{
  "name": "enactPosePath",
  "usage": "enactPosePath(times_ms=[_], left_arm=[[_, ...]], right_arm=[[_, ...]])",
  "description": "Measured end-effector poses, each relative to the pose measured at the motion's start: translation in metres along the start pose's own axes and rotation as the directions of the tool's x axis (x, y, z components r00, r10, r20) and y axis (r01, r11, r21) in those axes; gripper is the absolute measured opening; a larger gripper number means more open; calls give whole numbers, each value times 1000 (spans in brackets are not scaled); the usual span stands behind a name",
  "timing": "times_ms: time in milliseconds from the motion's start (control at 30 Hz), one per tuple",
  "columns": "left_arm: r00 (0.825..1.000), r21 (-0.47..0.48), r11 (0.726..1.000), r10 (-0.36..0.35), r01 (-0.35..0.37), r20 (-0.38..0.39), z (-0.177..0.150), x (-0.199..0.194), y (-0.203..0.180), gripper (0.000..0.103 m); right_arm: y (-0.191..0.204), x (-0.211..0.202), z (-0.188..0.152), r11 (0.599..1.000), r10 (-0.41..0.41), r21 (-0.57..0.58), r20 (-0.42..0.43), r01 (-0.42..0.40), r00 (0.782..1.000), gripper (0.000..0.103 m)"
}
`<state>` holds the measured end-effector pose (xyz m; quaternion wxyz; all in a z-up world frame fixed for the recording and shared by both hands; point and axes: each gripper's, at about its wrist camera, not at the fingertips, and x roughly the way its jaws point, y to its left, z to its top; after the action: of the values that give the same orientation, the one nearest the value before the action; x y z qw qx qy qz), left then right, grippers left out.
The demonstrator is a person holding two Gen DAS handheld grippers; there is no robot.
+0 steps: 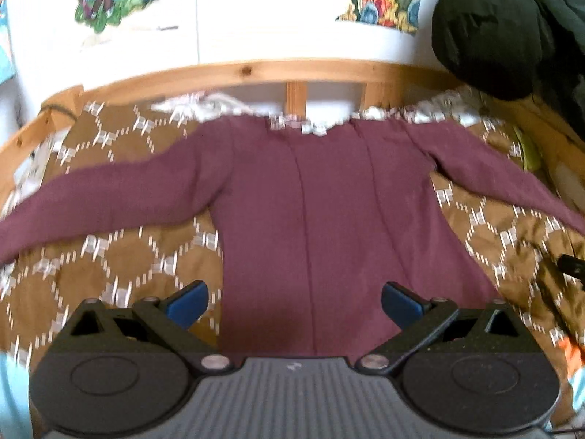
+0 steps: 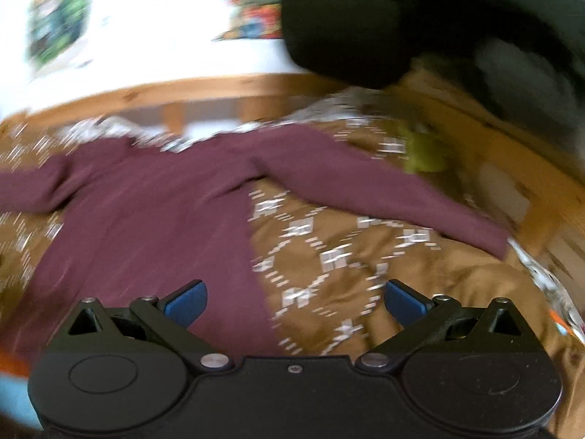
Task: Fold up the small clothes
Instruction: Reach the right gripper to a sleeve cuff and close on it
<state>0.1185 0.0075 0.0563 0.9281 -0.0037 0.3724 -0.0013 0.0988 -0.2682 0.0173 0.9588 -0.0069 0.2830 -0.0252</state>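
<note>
Maroon shirt [image 1: 321,197] lies spread flat ahead of both wide-spread tools.

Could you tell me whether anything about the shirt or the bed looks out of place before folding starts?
Nothing stands out: the maroon shirt lies flat on the patterned bedspread, both sleeves spread, and each open claw holds nothing.

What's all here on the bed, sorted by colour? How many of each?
Maroon: 1, the long-sleeved top
Brown patterned: 1, the bedspread
Black: 1, the bundle at the far corner
Yellow-green: 1, a small item, too blurred to name
Total: 4
</note>
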Motion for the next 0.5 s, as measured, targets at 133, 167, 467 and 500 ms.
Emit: enactPosePath(times_ms=[133, 167, 467, 500], left_arm=[[1000, -21, 1000, -6, 6, 10, 18, 29, 2, 102], [1000, -24, 1000, -15, 15, -3, 22, 38, 1, 102], [991, -59, 990, -129, 131, 23, 36, 102, 8, 102], [991, -46, 990, -132, 133, 35, 35, 106, 9, 102]], right_arm=[[-50, 21, 9, 977, -43, 208, -2, 42, 999, 102], [-62, 25, 11, 965, -57, 255, 3, 54, 998, 102], [-144, 66, 17, 852, -175, 498, -19, 161, 984, 100], [-148, 72, 17, 838, -187, 516, -29, 175, 982, 98]])
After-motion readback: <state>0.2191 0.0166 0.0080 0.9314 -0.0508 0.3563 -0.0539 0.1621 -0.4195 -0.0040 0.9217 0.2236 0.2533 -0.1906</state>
